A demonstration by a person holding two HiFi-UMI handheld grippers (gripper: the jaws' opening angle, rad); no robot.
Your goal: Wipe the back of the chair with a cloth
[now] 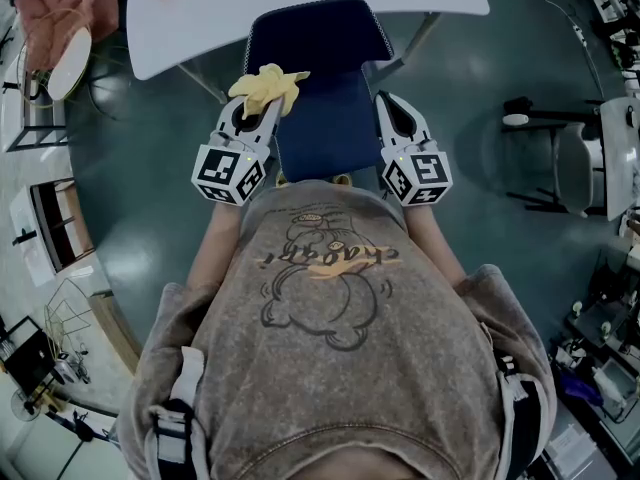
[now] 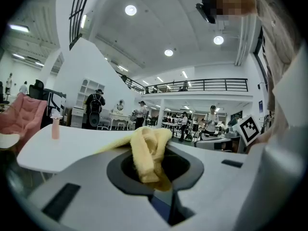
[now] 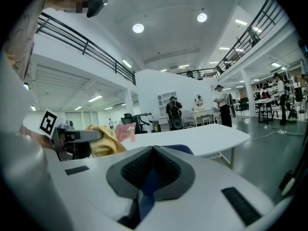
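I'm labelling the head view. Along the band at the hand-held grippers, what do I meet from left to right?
Left hand-held gripper with the yellow cloth → blue chair → right hand-held gripper → grey chair.

Head view: dim, cool grey-blue cast, heavy barrel distortion bending the floor [image 1: 150, 168] at the edges; the white tabletop [image 1: 300, 8] at far is the brightest patch, nearly washed out. Gripper views: brighter, lit from above by round ceiling lamps [image 2: 130, 10] that flare white, black vignette all round. Left tongs [image 2: 156, 165] and right tongs [image 3: 151, 170], near the lens, are soft, as is the cloth [image 2: 147, 150]; far hall sharper.
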